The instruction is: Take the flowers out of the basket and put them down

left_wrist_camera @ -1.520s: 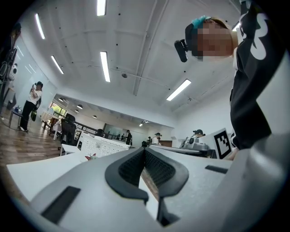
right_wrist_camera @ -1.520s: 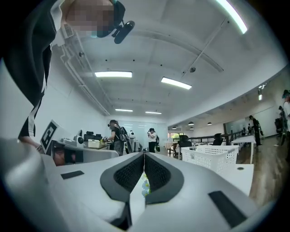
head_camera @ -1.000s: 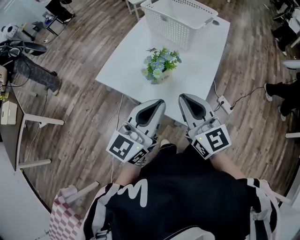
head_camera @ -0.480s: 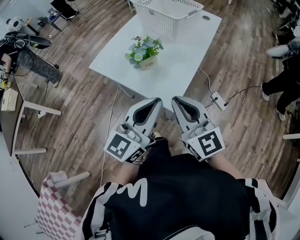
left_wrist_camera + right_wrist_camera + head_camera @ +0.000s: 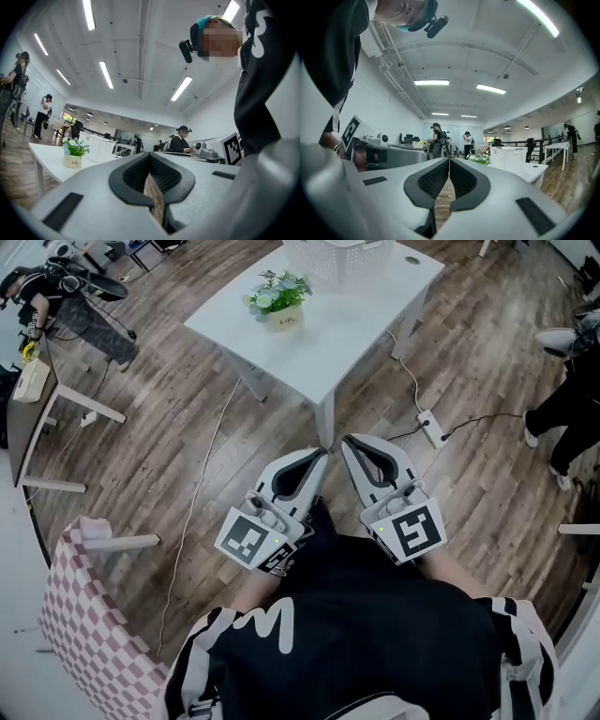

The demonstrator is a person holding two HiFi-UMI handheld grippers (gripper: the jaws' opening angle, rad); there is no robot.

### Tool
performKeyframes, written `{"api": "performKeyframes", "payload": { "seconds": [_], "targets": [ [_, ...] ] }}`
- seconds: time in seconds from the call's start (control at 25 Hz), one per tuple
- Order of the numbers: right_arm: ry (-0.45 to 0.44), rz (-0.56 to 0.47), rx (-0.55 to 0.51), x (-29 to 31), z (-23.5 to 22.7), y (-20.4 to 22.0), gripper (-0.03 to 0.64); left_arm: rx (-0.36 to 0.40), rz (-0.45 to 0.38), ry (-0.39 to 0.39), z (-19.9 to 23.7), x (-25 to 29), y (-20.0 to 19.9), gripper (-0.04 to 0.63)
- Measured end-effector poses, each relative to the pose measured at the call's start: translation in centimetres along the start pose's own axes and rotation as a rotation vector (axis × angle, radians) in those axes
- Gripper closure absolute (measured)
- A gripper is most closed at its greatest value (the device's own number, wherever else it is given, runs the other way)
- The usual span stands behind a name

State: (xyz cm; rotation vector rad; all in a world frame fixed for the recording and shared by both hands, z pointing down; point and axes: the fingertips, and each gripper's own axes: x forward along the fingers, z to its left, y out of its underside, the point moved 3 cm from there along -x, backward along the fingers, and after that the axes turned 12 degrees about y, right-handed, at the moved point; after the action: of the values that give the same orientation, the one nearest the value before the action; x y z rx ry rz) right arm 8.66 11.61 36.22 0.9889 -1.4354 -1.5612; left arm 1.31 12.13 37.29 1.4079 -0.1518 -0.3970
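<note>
Already the flowers (image 5: 277, 293) are out of the basket (image 5: 339, 252): a small blue-and-white bunch in a pale pot, upright on the white table (image 5: 337, 338), near its far left edge. The basket, white and slatted, sits just to their right at the table's far end, apart from them. The left gripper view shows the flowers (image 5: 75, 147) far off to the left, with the basket (image 5: 101, 146) beside them.

Well apart from the table, on its near side, both claws hang side by side over the wooden floor (image 5: 178, 437), close to the person's body. The left gripper (image 5: 319, 457) has its jaws closed tip to tip on nothing. The right gripper (image 5: 352, 444) is likewise pressed together and empty. A power strip (image 5: 429, 425) lies on the floor to the right, and a checked cloth (image 5: 89, 615) shows near left
</note>
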Motion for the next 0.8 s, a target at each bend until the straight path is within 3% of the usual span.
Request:
{"api": "performKeyframes", "payload": {
  "seconds": [0.2,0.44,0.8],
  "targets": [
    [-0.040,-0.006,0.029,-3.9,1.0,-0.4,0.595,0.030,-0.016,-0.059,-4.7,-1.3,-0.5,0.591],
    [-0.125,-0.047,0.025,-5.5,3.3,-1.6,0.595,0.057,-0.007,-0.139,-7.1,-4.0,-1.5,0.591],
    [-0.133,-0.065,0.011,-7.4,4.8,-2.5,0.595,0.084,-0.030,-0.139,-8.9,-5.7,-2.3,0.591]
  ]
}}
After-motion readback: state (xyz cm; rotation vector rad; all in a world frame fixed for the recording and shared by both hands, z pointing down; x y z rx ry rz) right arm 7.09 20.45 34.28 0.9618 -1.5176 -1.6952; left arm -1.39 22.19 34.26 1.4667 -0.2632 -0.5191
